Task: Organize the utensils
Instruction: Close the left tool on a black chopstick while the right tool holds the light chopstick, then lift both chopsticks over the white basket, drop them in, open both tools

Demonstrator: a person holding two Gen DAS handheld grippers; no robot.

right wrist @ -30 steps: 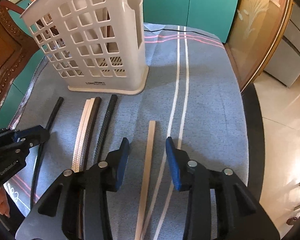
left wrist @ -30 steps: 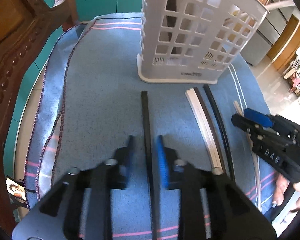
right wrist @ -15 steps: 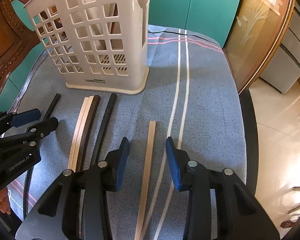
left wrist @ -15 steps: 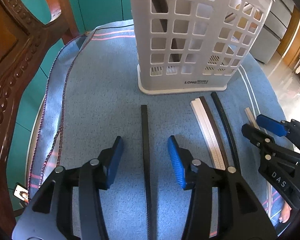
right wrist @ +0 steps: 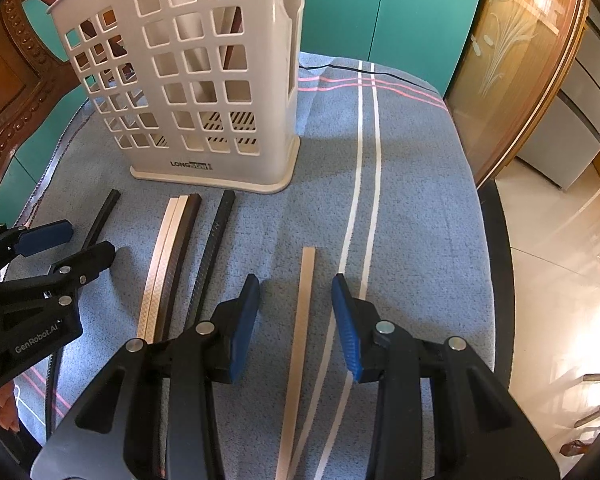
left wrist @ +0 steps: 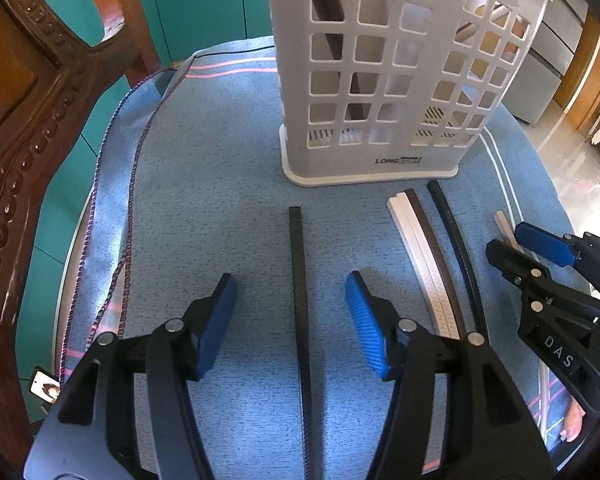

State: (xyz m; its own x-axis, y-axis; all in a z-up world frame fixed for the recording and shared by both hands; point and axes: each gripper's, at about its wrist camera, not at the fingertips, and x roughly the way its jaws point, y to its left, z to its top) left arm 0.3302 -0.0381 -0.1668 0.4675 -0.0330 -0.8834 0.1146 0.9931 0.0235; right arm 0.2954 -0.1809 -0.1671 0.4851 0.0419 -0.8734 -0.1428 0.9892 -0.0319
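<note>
A white lattice utensil holder (left wrist: 384, 80) stands upright on the blue cloth; it also shows in the right wrist view (right wrist: 196, 80). A black chopstick (left wrist: 300, 300) lies between the open jaws of my left gripper (left wrist: 292, 308), untouched. A pale wooden chopstick (right wrist: 302, 320) lies between the open jaws of my right gripper (right wrist: 296, 312), untouched. Between them lie a white pair (left wrist: 420, 264), a dark brown stick (left wrist: 434, 248) and another black stick (left wrist: 456, 248). The right gripper shows in the left wrist view (left wrist: 516, 240), the left gripper in the right wrist view (right wrist: 76, 240).
A carved wooden chair back (left wrist: 28, 140) stands at the table's left. Teal cabinet doors (right wrist: 380, 20) are behind. The cloth (right wrist: 412, 200) ends at the table's right edge, with tiled floor (right wrist: 560, 240) beyond.
My left gripper has opened from nearly closed around the black chopstick and risen a little. The right gripper stays open over the wooden chopstick.
</note>
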